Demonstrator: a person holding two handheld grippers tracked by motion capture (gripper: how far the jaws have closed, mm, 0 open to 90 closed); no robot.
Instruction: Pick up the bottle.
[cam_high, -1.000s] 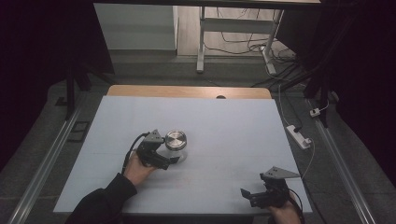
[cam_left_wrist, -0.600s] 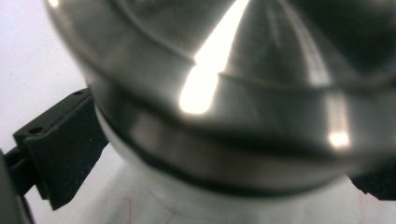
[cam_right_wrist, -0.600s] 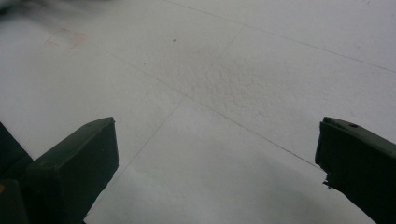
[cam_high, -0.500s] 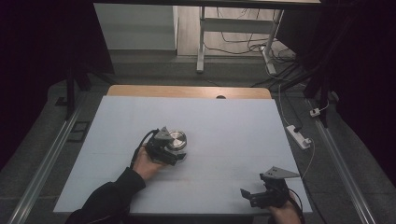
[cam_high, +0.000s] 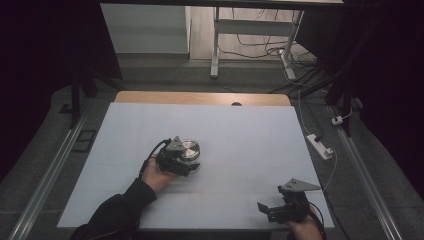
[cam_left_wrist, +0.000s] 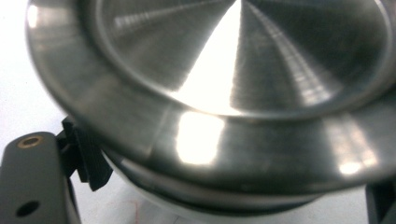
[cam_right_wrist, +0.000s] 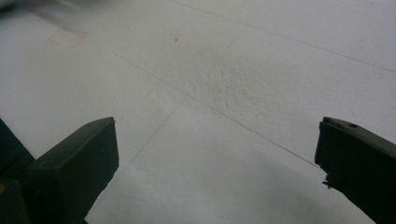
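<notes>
Left tool had just closed, jaws clenched on the round shiny steel lidded container mid-table. Right tool hung released near the front edge. Risk: slick curved metal slipping out on lift.

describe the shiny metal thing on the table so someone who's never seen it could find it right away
Start at the pale blue-grey table and look a little left of its middle. There, at the left claw, sits a small round steel container with a flat brushed lid. It is the only shiny object on the tabletop; the right claw rests far off, near the front right corner.
</notes>
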